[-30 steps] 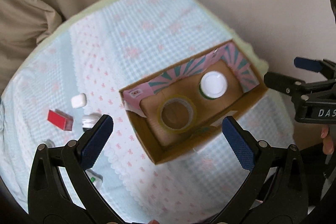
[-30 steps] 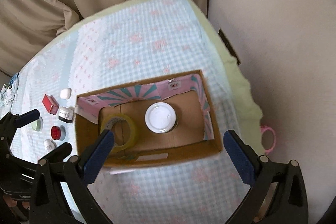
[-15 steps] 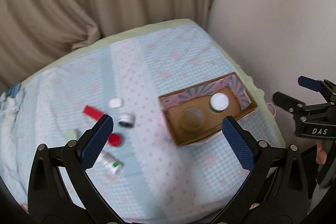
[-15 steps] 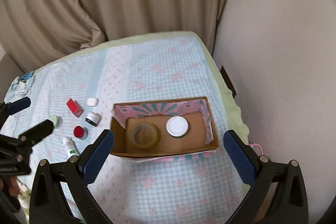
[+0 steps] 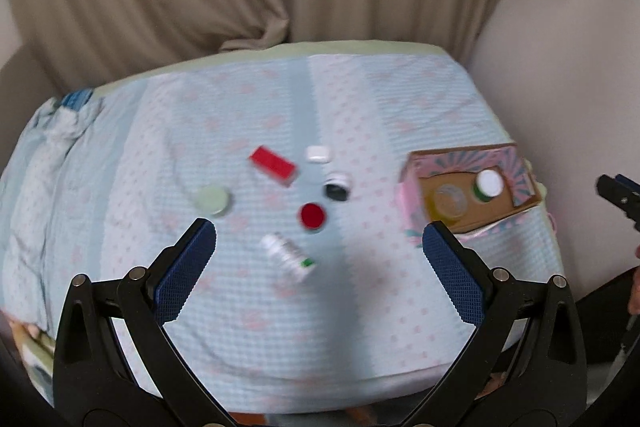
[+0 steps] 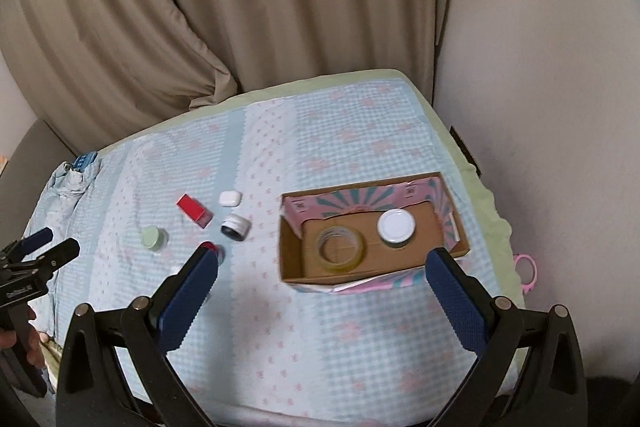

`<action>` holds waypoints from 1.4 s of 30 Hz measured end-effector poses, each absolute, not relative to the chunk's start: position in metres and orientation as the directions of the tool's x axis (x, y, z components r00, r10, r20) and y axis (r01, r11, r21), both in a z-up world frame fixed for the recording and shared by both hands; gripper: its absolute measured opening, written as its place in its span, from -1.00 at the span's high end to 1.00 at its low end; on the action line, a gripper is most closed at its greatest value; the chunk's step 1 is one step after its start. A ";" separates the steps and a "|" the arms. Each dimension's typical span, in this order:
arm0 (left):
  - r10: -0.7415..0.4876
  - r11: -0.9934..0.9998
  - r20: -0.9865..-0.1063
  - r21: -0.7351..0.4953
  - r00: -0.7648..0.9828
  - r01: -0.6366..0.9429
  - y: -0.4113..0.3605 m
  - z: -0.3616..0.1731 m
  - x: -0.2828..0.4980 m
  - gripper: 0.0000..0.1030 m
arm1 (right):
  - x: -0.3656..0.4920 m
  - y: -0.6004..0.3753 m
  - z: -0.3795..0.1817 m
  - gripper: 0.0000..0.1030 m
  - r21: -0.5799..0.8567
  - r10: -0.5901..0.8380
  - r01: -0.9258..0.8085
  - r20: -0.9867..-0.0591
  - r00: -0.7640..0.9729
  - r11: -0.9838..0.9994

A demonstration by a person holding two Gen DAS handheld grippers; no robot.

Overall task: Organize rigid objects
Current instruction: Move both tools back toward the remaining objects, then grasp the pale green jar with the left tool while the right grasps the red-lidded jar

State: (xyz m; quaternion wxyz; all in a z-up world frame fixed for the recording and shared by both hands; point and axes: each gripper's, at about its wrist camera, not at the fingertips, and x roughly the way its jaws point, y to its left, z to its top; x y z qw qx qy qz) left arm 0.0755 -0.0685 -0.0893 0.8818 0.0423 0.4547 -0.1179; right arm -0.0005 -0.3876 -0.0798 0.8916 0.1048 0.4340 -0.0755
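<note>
Cardboard box (image 6: 290, 259) ahead-right of right gripper (image 6: 320, 291): tape roll (image 6: 340, 247), white-lidded jar (image 6: 396, 227) already inside. Six items left on bed (image 5: 360, 327) ahead of left gripper (image 5: 318, 267): white bottle (image 5: 290, 255) nearest, red cap (image 5: 312, 215), red box (image 5: 273, 165), green-lidded jar (image 5: 212, 199), dark jar (image 5: 337, 186), white case (image 5: 318, 153). Both grippers spread wide, empty.

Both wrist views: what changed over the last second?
Both claws pulled back and up from the cardboard box; the left claw swung left over the loose items around the red-lidded jar. Right claw open, empty too. Tape roll, white-lidded jar unmoved.
</note>
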 end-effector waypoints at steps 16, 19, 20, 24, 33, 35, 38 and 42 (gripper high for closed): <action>-0.142 0.958 -0.835 0.021 0.532 0.287 0.086 -0.152 0.155 -1.00 | 0.053 -0.224 -0.119 -1.00 0.135 -0.034 0.273 -0.843 0.537 0.953; -0.129 0.950 -0.846 0.044 0.518 0.309 0.101 -0.181 0.179 -1.00 | 0.072 -0.194 -0.137 -1.00 0.116 -0.053 0.290 -0.856 0.515 0.950; -0.131 0.946 -0.849 0.047 0.512 0.319 0.106 -0.194 0.188 -1.00 | 0.078 -0.185 -0.144 -1.00 0.110 -0.057 0.294 -0.861 0.506 0.949; -0.149 0.939 -0.866 0.027 0.477 0.344 0.116 -0.239 0.218 -1.00 | 0.104 -0.159 -0.174 -1.00 0.110 -0.054 0.309 -0.878 0.476 0.945; -0.178 0.927 -0.874 0.005 0.452 0.375 0.112 -0.343 0.267 -1.00 | 0.168 -0.126 -0.265 -1.00 0.074 -0.062 0.318 -0.915 0.398 0.945; -0.175 0.926 -0.875 0.010 0.452 0.378 0.107 -0.366 0.275 -1.00 | 0.180 -0.126 -0.290 -1.00 0.088 -0.045 0.325 -0.923 0.381 0.942; -0.159 0.926 -0.882 0.022 0.444 0.376 0.098 -0.400 0.287 -0.99 | 0.194 -0.124 -0.323 -1.00 0.068 -0.055 0.323 -0.933 0.356 0.944; -0.154 0.927 -0.884 0.025 0.441 0.373 0.087 -0.431 0.300 -0.99 | 0.210 -0.131 -0.364 -0.95 0.049 -0.065 0.332 -0.944 0.324 0.942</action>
